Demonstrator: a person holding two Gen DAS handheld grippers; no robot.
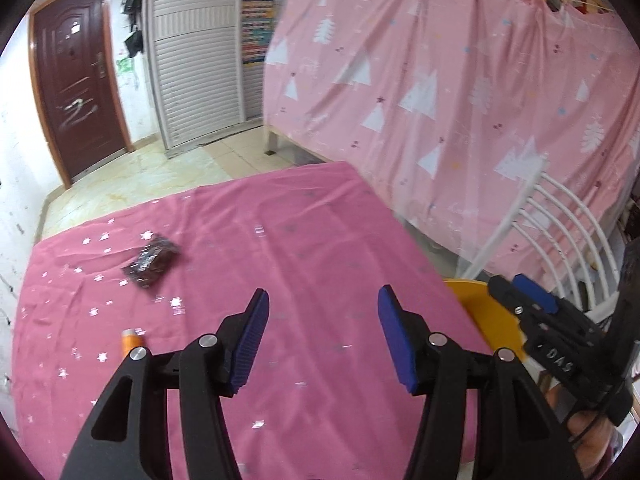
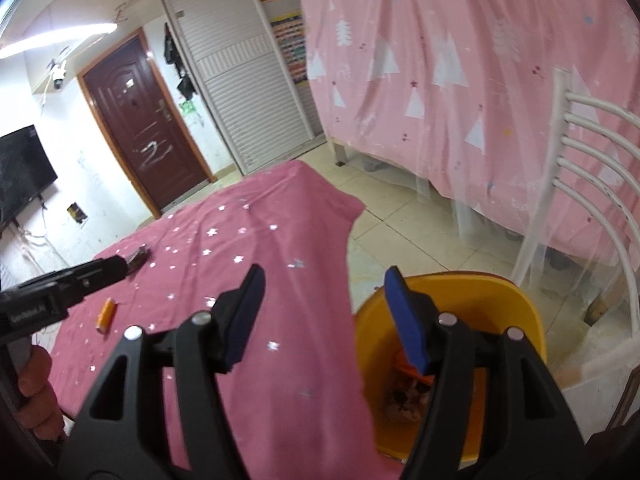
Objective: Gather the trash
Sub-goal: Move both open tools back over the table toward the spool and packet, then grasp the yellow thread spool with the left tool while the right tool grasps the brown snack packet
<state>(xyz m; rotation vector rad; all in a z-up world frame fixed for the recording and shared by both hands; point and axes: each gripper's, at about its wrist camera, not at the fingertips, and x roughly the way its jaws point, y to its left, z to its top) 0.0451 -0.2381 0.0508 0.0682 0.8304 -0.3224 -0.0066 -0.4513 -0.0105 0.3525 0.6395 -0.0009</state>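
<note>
The right gripper (image 2: 322, 312) is seen with its jaws apart and nothing between them, above the edge of a table draped in a pink starred cloth (image 2: 248, 248). A yellow bin (image 2: 500, 300) is placed just beside that edge (scraps lie inside). On the cloth, a small orange tube (image 2: 106, 314) and a dark wrapper (image 2: 137, 259) are found, the left gripper (image 2: 80, 280) reaching toward the wrapper.

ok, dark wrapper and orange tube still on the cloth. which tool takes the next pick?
Left, probably. The left tool is open over the pink cloth, with the dark wrapper and orange tube on its side. The right tool is open by the yellow bin, farther from both.
</note>
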